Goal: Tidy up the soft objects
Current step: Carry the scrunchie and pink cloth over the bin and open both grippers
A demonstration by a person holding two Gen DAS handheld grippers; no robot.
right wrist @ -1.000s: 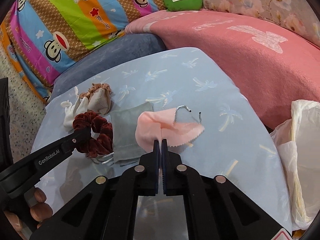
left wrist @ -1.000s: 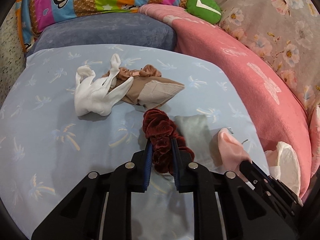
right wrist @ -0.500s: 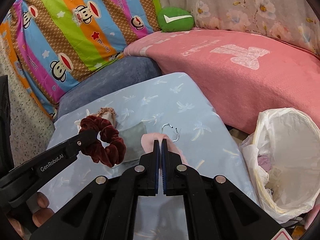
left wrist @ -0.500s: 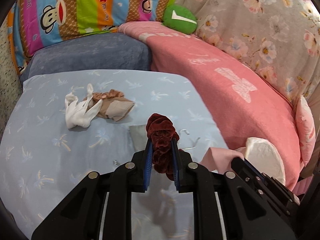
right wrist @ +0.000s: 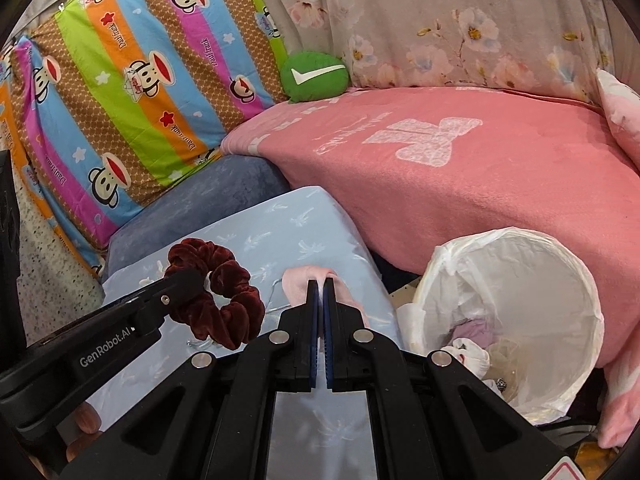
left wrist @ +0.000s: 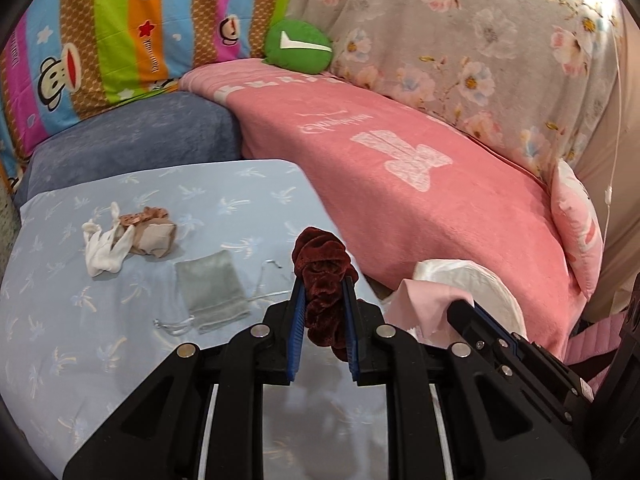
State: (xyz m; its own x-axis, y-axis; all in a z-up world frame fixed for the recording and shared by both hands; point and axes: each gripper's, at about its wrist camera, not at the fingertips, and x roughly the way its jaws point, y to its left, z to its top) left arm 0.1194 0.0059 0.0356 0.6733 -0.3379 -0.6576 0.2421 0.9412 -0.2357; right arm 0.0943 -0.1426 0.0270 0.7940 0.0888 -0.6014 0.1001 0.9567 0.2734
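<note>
My left gripper [left wrist: 322, 286] is shut on a dark red velvet scrunchie [left wrist: 322, 270], held up above the light blue table [left wrist: 80, 340]; the same scrunchie [right wrist: 218, 292] hangs from it in the right wrist view. My right gripper [right wrist: 320, 286] is shut on a pink cloth [right wrist: 300, 284], also seen at the left view's right side as the pink cloth [left wrist: 420, 304]. On the table lie a grey pouch [left wrist: 212, 288], white socks [left wrist: 106, 250] and a beige bundle with a tan scrunchie [left wrist: 154, 234]. A bin lined with a white bag [right wrist: 512, 316] stands to the right, with soft items inside.
A pink blanket [left wrist: 400, 184] covers the sofa behind the table, next to a blue cushion [left wrist: 132, 144], a striped monkey-print pillow [right wrist: 132, 92] and a green round cushion [right wrist: 314, 76]. A thin wire hook [left wrist: 268, 280] lies by the pouch. Fingers of a hand [right wrist: 86, 420] show at lower left.
Both grippers have risen and swung right with the scrunchie and pink cloth, off the table. The bin has come into fuller view and the table items have shrunk away.
</note>
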